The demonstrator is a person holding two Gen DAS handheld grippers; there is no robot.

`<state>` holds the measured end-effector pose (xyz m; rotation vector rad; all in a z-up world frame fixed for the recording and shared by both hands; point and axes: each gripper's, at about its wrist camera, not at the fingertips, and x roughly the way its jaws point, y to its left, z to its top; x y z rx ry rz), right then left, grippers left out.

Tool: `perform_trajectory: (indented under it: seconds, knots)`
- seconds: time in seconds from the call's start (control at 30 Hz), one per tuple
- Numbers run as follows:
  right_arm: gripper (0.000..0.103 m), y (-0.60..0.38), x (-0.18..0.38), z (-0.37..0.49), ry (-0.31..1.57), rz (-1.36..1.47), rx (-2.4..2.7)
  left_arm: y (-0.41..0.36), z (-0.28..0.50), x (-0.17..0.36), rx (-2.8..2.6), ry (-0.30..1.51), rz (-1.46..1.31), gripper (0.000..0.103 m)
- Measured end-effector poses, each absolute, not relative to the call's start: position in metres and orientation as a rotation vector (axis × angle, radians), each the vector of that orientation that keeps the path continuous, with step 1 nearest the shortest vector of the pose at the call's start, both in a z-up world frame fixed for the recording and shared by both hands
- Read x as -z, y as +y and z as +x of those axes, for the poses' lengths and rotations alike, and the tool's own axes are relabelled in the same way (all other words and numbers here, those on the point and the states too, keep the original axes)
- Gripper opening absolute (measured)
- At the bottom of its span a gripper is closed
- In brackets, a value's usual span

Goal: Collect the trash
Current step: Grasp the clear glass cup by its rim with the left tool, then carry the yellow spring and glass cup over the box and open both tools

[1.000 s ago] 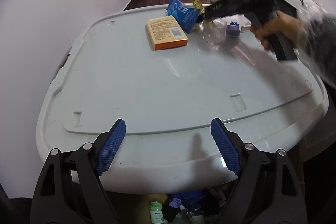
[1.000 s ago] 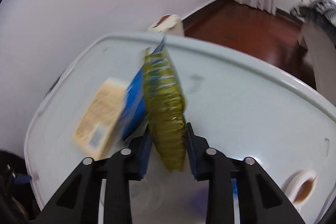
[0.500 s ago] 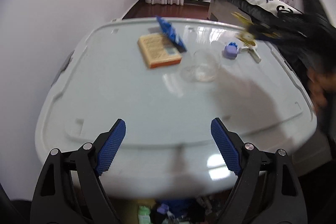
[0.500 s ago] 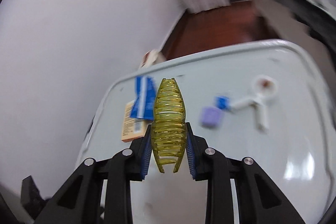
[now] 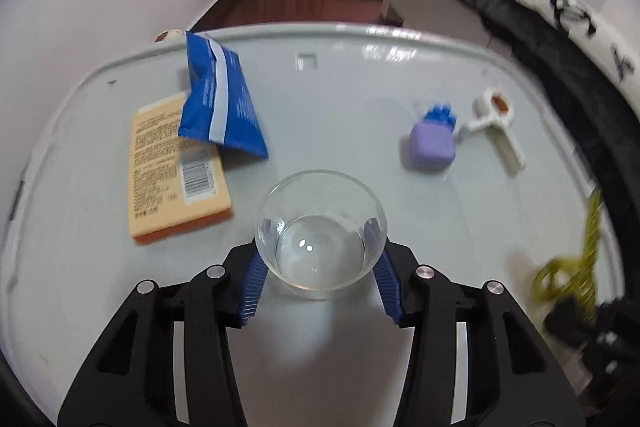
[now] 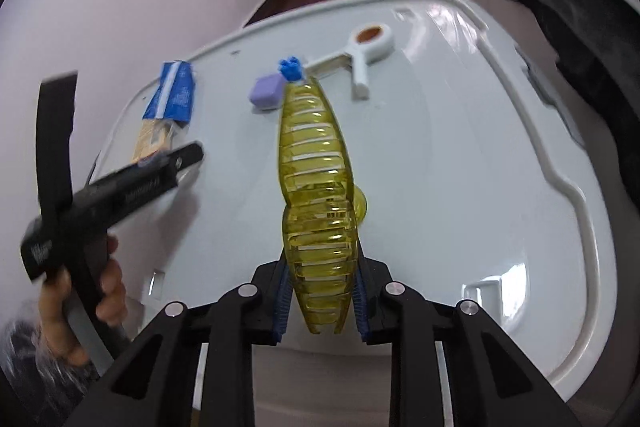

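Left claw (image 5: 320,275) is closing around the clear glass cup (image 5: 320,233); right claw (image 6: 320,301), still tightening, grips the yellow hair clip (image 6: 316,195), table's (image 5: 360,87) five o'clock.

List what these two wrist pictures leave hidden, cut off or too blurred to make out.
- Left wrist view: the right gripper and its yellow wrapper are motion-blurred at the frame edge.
- Left wrist view: print on the orange box is too small, partly under the blue packet.
- Right wrist view: the left gripper hides the glass.
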<state>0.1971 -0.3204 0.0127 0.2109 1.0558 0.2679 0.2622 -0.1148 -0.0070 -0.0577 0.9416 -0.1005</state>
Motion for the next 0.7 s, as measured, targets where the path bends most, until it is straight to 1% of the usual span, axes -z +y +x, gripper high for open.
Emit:
perform_trajectory:
  seconds: [0.17, 0.37, 0.5, 0.57, 0.7]
  knots:
    - [0.025, -0.318, -0.016, 0.2, 1.028, 0.311, -0.306, -0.096, 0.242, -0.005, 0.134, 0.902, -0.088, 0.047]
    - [0.025, -0.322, -0.026, 0.196, 1.007, 0.581, -0.447, -0.075, 0.17, -0.045, 0.193, 0.866, -0.081, 0.047]
    - [0.025, -0.324, -0.025, 0.186, 0.988, 0.764, -0.5, -0.061, 0.119, -0.057, 0.188, 0.865, -0.088, 0.047]
    - [0.025, -0.319, -0.034, 0.173, 0.966, 0.738, -0.494, -0.054, 0.098, -0.057, 0.184, 0.867, -0.105, 0.047]
    - [0.025, -0.299, -0.064, 0.121, 0.914, 0.606, -0.489, -0.043, 0.043, -0.055, 0.149, 0.873, -0.082, 0.047]
